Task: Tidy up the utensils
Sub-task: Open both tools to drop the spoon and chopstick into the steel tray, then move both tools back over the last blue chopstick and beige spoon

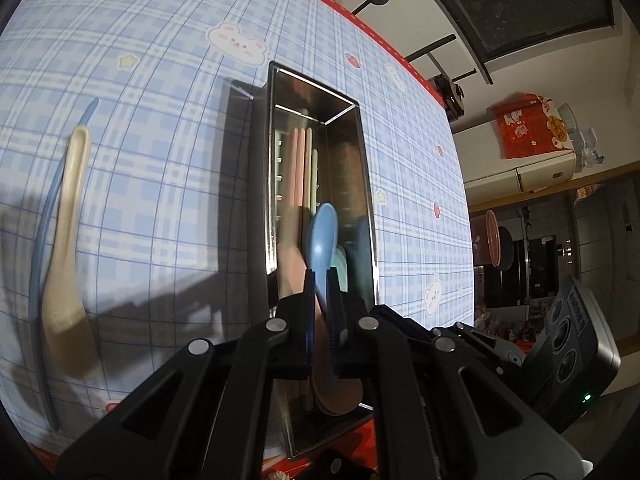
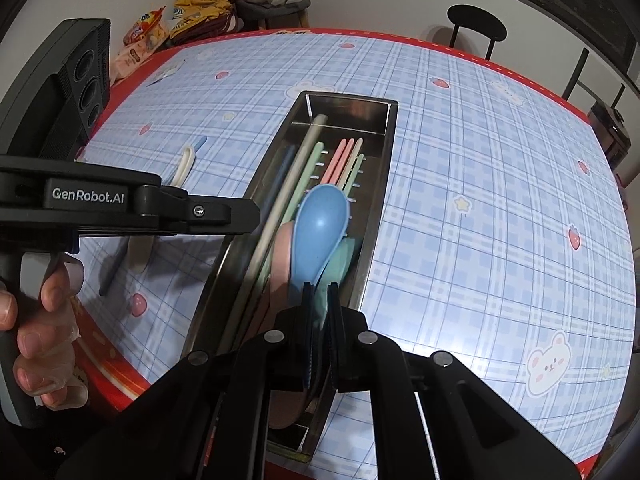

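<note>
While right gripper [image 2: 319, 298] clamps blue spoon [image 2: 320, 232] over tray [image 2: 374, 216] | left gripper [image 2: 256, 216] closed

A home dining room — plaid tablecloth [image 2: 480, 184], chair [image 2: 476, 26], fridge [image 1: 544, 174].

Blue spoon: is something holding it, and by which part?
Yes. The right gripper pinches the blue spoon by its handle, with the bowl sticking out over the metal tray.
</note>
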`<state>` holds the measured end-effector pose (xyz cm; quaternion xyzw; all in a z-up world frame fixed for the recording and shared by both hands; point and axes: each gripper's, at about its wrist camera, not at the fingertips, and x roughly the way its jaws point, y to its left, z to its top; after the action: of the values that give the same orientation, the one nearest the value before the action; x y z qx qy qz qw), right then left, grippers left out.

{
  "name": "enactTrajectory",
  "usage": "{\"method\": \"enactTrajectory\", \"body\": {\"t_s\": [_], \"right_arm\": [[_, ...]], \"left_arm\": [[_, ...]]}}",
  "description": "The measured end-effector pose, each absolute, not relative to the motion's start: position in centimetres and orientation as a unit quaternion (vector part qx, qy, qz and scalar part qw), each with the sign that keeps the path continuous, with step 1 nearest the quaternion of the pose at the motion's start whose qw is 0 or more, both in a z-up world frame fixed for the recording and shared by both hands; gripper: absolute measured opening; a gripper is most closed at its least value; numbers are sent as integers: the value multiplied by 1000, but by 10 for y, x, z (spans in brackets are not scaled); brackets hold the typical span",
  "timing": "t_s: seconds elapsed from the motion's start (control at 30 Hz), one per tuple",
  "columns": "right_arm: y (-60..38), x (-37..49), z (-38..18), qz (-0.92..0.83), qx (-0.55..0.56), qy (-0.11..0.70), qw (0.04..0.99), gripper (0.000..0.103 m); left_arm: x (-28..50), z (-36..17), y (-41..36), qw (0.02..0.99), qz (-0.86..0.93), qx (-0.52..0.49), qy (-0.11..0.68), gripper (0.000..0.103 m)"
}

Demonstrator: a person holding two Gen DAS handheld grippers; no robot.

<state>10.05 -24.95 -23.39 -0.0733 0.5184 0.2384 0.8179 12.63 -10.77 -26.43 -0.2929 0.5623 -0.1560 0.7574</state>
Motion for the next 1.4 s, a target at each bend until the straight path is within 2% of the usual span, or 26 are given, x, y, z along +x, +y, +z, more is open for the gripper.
{"method": "enactTrajectory", "body": {"t_s": [0.13,0.27,0.33,0.4,0.43,0.5,0.53,0.6,0.63,0.7,0.83,1.33,1.4], "right_arm": [[-249,100,-230,236,-70,515,821,8],[-250,98,-226,234,-66,514,823,20],[-250,97,-225,234,-64,514,823,28],[-250,97,-224,234,-57,514,823,45],[-250,96,-223,236,-54,514,823,51],[-249,94,-221,235,-48,511,825,71],[-248,93,-220,236,-45,510,826,74],[-247,91,-219,235,-43,509,827,88],[-246,90,-218,234,-42,508,828,91],[-242,89,-217,236,-40,507,828,97],[-232,85,-216,234,-43,503,831,97],[-187,71,-209,234,-21,469,851,97],[-180,70,-210,235,-18,471,850,97]], "left_arm": [[126,-260,-106,762,-157,-287,559,8],[124,-253,-102,772,-152,-277,551,12],[121,-250,-98,779,-146,-270,546,19],[119,-245,-92,789,-136,-259,540,29],[117,-244,-89,793,-133,-256,537,32],[113,-240,-81,803,-121,-245,530,47],[111,-238,-77,807,-115,-242,527,51],[107,-235,-69,814,-102,-234,522,64],[105,-234,-64,817,-95,-230,520,68],[101,-232,-56,823,-80,-222,517,85],[92,-231,-38,830,-59,-203,516,95],[48,-243,34,842,-10,-135,522,94],[45,-244,37,844,-14,-120,522,89]]}}
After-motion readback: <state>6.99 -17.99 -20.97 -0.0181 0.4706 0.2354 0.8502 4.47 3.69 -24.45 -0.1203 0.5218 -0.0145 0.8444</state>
